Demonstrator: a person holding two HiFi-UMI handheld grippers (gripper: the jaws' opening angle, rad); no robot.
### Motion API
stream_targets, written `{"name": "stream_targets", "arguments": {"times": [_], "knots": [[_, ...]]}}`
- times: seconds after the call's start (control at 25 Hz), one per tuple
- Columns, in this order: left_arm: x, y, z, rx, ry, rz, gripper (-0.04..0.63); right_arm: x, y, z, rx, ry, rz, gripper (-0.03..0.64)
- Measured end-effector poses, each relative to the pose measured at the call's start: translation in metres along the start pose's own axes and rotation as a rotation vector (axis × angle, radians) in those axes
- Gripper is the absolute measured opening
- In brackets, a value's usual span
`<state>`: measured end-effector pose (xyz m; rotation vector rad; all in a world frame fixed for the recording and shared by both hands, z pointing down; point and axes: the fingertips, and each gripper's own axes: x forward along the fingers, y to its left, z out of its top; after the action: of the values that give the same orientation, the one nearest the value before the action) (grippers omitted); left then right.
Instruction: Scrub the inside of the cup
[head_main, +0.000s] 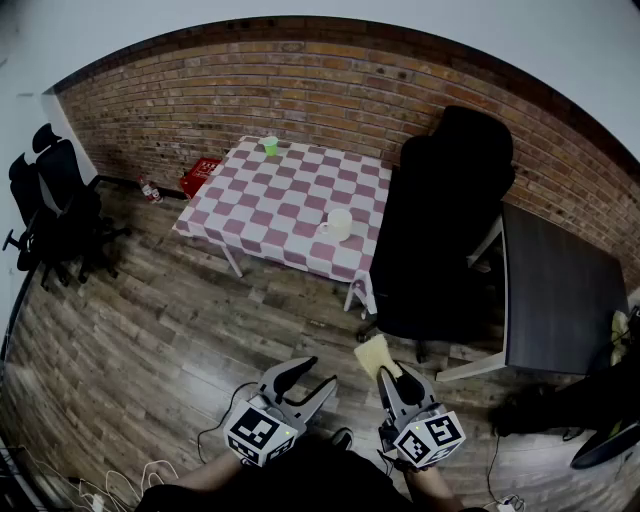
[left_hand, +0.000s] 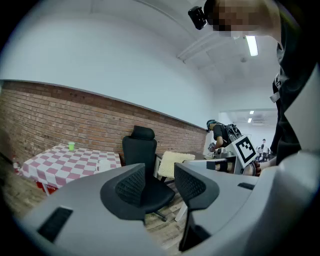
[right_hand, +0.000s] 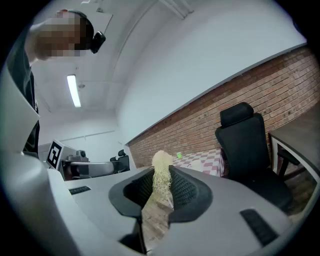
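A white cup (head_main: 338, 224) stands on the checkered table (head_main: 265, 205) far ahead of me; the left gripper view shows the cup (left_hand: 103, 164) small on that table (left_hand: 55, 165). My left gripper (head_main: 305, 378) is held low over the wooden floor, jaws open with nothing between them (left_hand: 159, 184). My right gripper (head_main: 392, 378) is shut on a pale yellow loofah scrubber (head_main: 371, 353), which sticks up between the pads (right_hand: 161, 175). Both grippers are well short of the table.
A small green cup (head_main: 270, 146) sits at the table's far edge. A black office chair (head_main: 440, 230) stands right of the table, beside a dark desk (head_main: 555, 290). A brick wall runs behind. More chairs (head_main: 50, 210) stand at the left; cables lie on the floor by my feet.
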<state>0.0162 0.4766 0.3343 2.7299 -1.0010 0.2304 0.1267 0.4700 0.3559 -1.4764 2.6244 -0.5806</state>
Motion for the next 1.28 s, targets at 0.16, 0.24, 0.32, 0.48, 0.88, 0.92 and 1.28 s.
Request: {"name": "stream_targets", "arguments": {"times": [0.16, 0.24, 0.32, 0.48, 0.88, 0.92, 1.28], "knots": [[0.003, -0.036, -0.008, -0.039, -0.005, 0.032, 0.190, -0.035, -0.015, -0.002, -0.009, 0.012, 0.022, 0.098], [0.005, -0.048, -0.014, -0.086, -0.001, 0.030, 0.190, -0.043, -0.023, -0.004, -0.012, 0.019, 0.035, 0.097], [0.007, -0.053, -0.018, -0.106, 0.005, 0.036, 0.190, -0.046, -0.028, -0.007, -0.008, 0.032, 0.044, 0.098], [0.012, -0.047, -0.019, -0.106, 0.011, 0.069, 0.189, -0.044, -0.034, -0.012, 0.016, 0.059, 0.069, 0.097], [0.060, 0.020, 0.001, -0.085, 0.017, 0.006, 0.183, 0.018, -0.048, 0.007, -0.096, 0.040, 0.051, 0.098], [0.064, 0.032, 0.007, -0.076, 0.010, -0.001, 0.183, 0.030, -0.051, 0.011, -0.093, 0.039, 0.039, 0.098], [0.074, 0.156, 0.020, -0.105, -0.008, -0.053, 0.109, 0.136, -0.061, 0.026, -0.096, 0.072, -0.107, 0.098]]}}
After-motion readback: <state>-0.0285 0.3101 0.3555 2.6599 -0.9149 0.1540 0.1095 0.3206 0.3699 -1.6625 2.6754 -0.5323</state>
